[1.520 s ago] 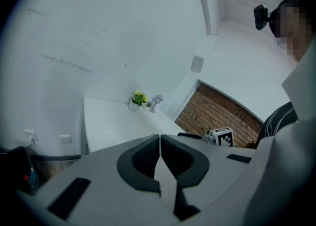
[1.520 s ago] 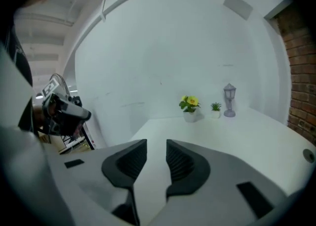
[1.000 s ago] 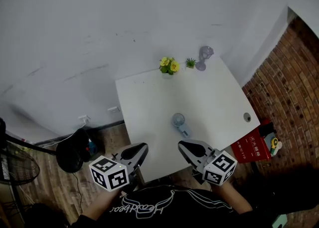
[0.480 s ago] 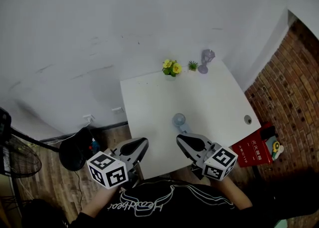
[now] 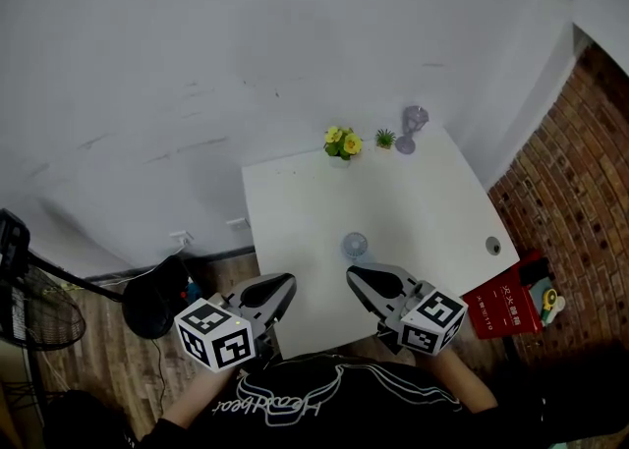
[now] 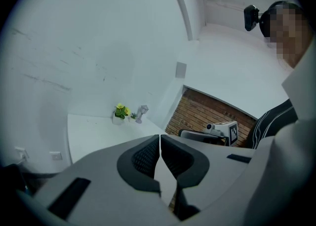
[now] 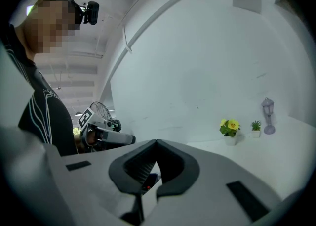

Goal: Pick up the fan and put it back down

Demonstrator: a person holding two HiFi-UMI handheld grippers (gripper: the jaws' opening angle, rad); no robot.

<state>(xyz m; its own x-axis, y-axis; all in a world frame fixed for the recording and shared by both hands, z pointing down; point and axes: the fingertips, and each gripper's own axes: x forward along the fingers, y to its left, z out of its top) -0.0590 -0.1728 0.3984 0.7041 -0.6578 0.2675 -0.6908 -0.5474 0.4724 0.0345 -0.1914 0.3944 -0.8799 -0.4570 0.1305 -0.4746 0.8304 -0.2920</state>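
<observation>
Okay, both my hands sit low in front of my chest, at the table's near edge. My left gripper [image 5: 283, 286] and right gripper [image 5: 356, 273] point out over the white table [image 5: 423, 201], apart from each other. The fan [image 5: 354, 244] sits on the table near the near edge, just past the right gripper's tip, not gripped. A yellow flower pot [image 5: 341, 143], a small green plant [image 5: 385, 138] and a little lantern [image 5: 414, 128] line the far edge, toward the far right corner. There is a white wall [image 5: 246, 44] behind, a brick wall [image 5: 580, 172] at right and a floor fan [image 5: 29, 305] down left. The left jaws are clenched with nothing between them. The right jaws are clenched and empty too.
</observation>
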